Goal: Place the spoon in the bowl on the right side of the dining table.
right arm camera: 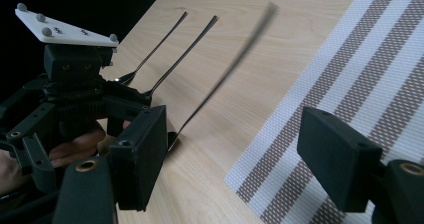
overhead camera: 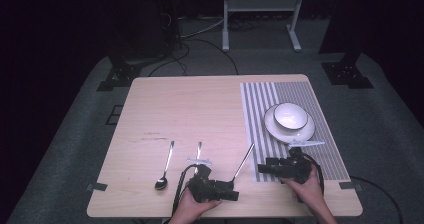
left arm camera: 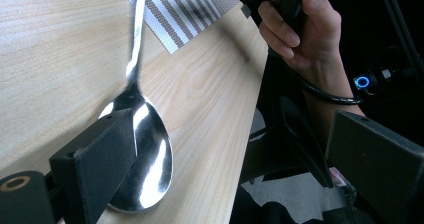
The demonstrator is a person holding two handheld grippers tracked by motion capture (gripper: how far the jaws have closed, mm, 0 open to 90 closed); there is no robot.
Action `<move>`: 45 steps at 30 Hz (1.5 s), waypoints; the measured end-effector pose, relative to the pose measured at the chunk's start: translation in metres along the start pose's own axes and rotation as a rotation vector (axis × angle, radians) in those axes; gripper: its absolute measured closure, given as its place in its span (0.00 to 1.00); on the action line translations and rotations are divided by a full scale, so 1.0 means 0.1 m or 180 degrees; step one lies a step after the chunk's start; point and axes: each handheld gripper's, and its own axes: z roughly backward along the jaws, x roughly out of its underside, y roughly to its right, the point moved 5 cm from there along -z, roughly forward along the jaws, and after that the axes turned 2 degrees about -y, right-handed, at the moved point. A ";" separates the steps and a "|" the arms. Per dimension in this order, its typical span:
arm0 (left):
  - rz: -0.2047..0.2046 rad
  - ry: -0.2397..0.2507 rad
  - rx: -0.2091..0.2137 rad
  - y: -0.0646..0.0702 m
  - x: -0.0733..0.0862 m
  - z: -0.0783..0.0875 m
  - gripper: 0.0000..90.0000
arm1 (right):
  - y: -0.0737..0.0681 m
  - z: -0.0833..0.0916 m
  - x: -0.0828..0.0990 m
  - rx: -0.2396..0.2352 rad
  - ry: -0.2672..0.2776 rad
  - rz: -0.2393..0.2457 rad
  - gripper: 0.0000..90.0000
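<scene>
Nearest me, the left tool (overhead camera: 231,193) stands wide, one black pad beside the bowl of a shiny steel spoon (overhead camera: 243,161) lying on the pale wooden tabletop (overhead camera: 200,109), seemingly lined up to grip it. Just right, the right tool (overhead camera: 262,168) gapes empty over the striped grey placemat (overhead camera: 300,96). Farther off, a white bowl (overhead camera: 290,115) on a white plate (overhead camera: 276,128) suggests a place setting.
</scene>
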 end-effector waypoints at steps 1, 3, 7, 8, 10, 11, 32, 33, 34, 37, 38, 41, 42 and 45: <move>-0.0001 0.0000 0.0001 0.00 0.00 0.00 0.05 | 0.00 -0.02 -0.01 -0.0005 -0.0013 0.0000 0.30; -0.0006 -0.0003 -0.0009 0.00 0.00 0.00 0.06 | 0.00 -0.05 -0.03 0.0007 -0.0036 0.0000 0.31; -0.0002 0.0013 -0.0001 0.00 0.00 0.00 0.06 | 0.01 -0.10 -0.05 0.0009 -0.0061 -0.0025 0.35; 0.0001 0.0014 0.0000 0.00 0.00 0.00 0.06 | 0.02 -0.12 -0.06 0.0023 -0.0077 -0.0041 0.36; 0.0005 0.0005 0.0001 0.00 0.00 0.00 0.06 | 0.03 -0.14 -0.07 0.0014 -0.0082 -0.0070 0.37; 0.0012 0.0012 0.0009 0.00 0.00 0.00 0.06 | 0.04 -0.16 -0.08 -0.0001 -0.0079 -0.0083 0.39; -0.0001 0.0017 0.0015 0.00 0.00 0.01 0.06 | 0.06 -0.37 -0.19 0.0021 -0.0178 -0.0239 0.80; 0.0007 0.0016 0.0016 0.00 0.00 0.01 0.06 | 0.05 -0.37 -0.19 0.0017 -0.0176 -0.0229 0.81; 0.0004 0.0016 0.0017 0.00 0.00 0.01 0.06 | 0.05 -0.37 -0.19 -0.0015 -0.0170 -0.0240 0.83; -0.0002 0.0017 0.0008 0.00 0.00 0.01 0.06 | 0.04 -0.36 -0.22 -0.0216 -0.0128 -0.0329 0.89; -0.0005 0.0016 0.0006 0.00 0.00 0.01 0.06 | 0.03 -0.35 -0.23 -0.0285 -0.0122 -0.0359 0.90; -0.0004 0.0022 0.0009 0.00 0.00 0.01 0.06 | 0.02 -0.35 -0.26 -0.0411 -0.0102 -0.0401 0.94; -0.0009 0.0021 0.0010 0.00 0.00 0.01 0.06 | 0.01 -0.35 -0.26 -0.0453 -0.0105 -0.0427 0.95; -0.0015 0.0022 0.0012 0.00 0.00 0.01 0.06 | -0.02 -0.34 -0.29 -0.0577 -0.0104 -0.0469 0.97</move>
